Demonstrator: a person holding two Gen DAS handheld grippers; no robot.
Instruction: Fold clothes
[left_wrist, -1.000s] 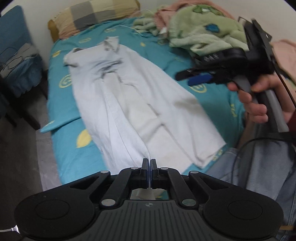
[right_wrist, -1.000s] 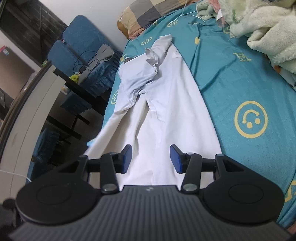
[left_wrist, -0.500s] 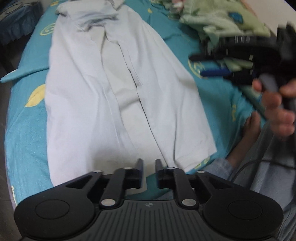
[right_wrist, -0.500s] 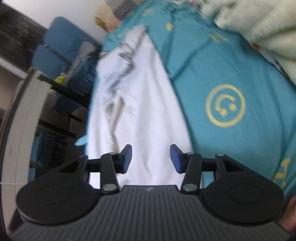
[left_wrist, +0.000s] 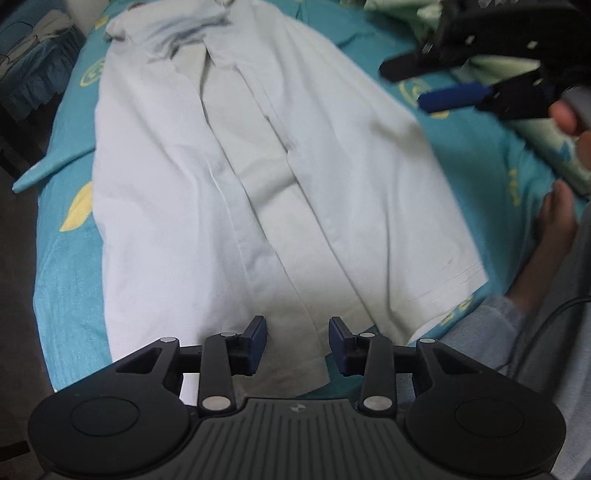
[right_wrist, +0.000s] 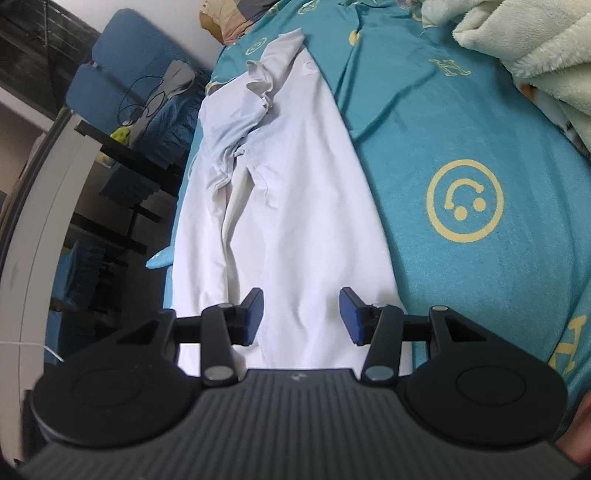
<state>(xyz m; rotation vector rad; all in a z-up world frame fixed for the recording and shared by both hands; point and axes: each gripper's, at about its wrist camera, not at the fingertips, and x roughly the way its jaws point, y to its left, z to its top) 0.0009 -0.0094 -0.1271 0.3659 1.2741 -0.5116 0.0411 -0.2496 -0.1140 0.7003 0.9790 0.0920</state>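
Item: white shirt (left_wrist: 258, 177), thin woven cotton by its look, lying lengthwise on the bed (left_wrist: 70, 273). I found both side panels turned in toward the middle, making a long narrow strip; collar end bunched and creased at the far end. Crosswise folds were, I judged, not yet done.

Item: bedsheet, teal, soft nap, yellow smiley prints (right_wrist: 464, 201).

Item: fleecy pale-green blanket (right_wrist: 524, 55), heaped beside the shirt.

Item: left gripper (left_wrist: 297, 341), jaws opening, poised over the near hem, nothing pinched between them.

Item: right gripper (right_wrist: 301, 315), jaws apart, empty, above the shirt's lower part.
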